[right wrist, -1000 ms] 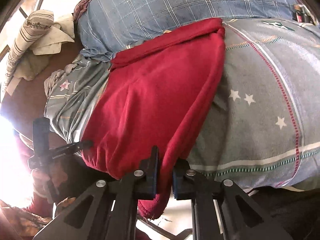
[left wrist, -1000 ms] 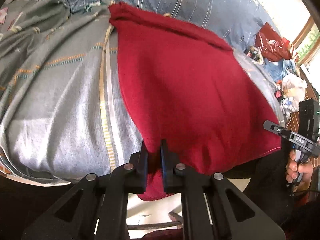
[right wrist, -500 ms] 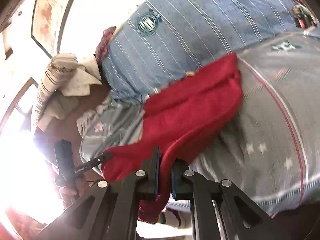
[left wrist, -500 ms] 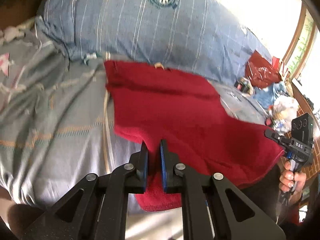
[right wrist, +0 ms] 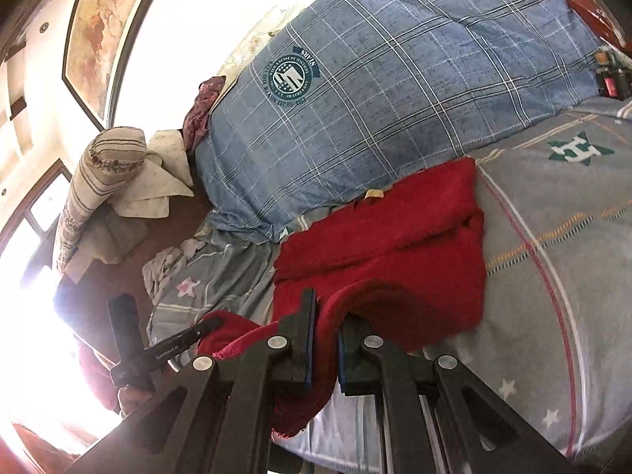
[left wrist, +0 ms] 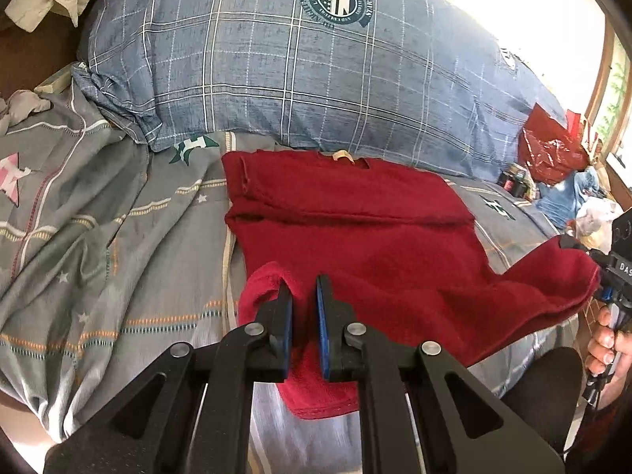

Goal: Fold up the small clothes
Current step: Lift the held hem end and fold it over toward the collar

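A dark red knit garment [left wrist: 355, 237] lies on the grey bedsheet [left wrist: 98, 237], its collar end flat near the pillow and its sleeves folded in. My left gripper [left wrist: 303, 300] is shut on the garment's near left hem corner and holds it off the bed. My right gripper [right wrist: 324, 316] is shut on the near right hem corner [right wrist: 308, 395], also lifted. The hem hangs stretched between both grippers. In the left wrist view the right gripper [left wrist: 608, 272] shows at the right edge with a hand under it; in the right wrist view the left gripper [right wrist: 197, 331] shows at lower left.
A large blue plaid pillow [left wrist: 296, 71] sits right behind the garment. Crumpled pale cloth [right wrist: 130, 181] is piled at the bed's head on the left. A red bag [left wrist: 549, 146] and small clutter [left wrist: 513, 177] lie at the far right of the bed.
Both grippers have risen and moved toward the pillow, carrying the hem up off the bed's edge and over the garment. Far more of the pillow now shows.
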Demonstrator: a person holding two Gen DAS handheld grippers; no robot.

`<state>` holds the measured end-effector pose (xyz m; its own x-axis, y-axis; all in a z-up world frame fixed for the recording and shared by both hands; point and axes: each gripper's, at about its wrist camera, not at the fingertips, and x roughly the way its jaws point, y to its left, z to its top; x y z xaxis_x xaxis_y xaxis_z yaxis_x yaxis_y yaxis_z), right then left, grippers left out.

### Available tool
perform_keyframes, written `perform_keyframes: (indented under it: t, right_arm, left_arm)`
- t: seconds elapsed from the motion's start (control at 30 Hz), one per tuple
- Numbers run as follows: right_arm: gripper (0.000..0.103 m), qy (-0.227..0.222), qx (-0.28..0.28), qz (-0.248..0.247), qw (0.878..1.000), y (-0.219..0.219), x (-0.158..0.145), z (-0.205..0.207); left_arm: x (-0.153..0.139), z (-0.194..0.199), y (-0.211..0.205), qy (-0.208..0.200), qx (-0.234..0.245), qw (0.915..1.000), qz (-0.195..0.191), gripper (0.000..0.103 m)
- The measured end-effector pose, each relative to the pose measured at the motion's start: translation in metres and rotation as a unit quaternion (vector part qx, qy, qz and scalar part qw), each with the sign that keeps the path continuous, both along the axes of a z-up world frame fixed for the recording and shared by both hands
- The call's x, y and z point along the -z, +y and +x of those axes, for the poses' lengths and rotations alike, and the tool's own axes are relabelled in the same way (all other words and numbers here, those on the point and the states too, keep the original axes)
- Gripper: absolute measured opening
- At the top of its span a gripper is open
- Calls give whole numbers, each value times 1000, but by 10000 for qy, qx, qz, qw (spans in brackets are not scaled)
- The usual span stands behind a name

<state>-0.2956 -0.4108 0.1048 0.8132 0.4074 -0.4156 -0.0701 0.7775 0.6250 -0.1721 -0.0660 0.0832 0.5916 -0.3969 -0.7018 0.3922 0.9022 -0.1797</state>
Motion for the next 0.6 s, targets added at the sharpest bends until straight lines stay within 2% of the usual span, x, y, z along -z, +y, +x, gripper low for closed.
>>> perform_keyframes:
  t: [0.43, 0.6]
  right_arm:
    - [8, -46, 177, -324, 9993, -14, -13, 63]
    - [8, -6, 380, -472, 9982, -24, -16, 92]
  left_arm:
    - [-11, 52, -15, -131, -278, 9995, 98, 8]
    - [-7, 83, -21, -36, -404, 9991, 81, 8]
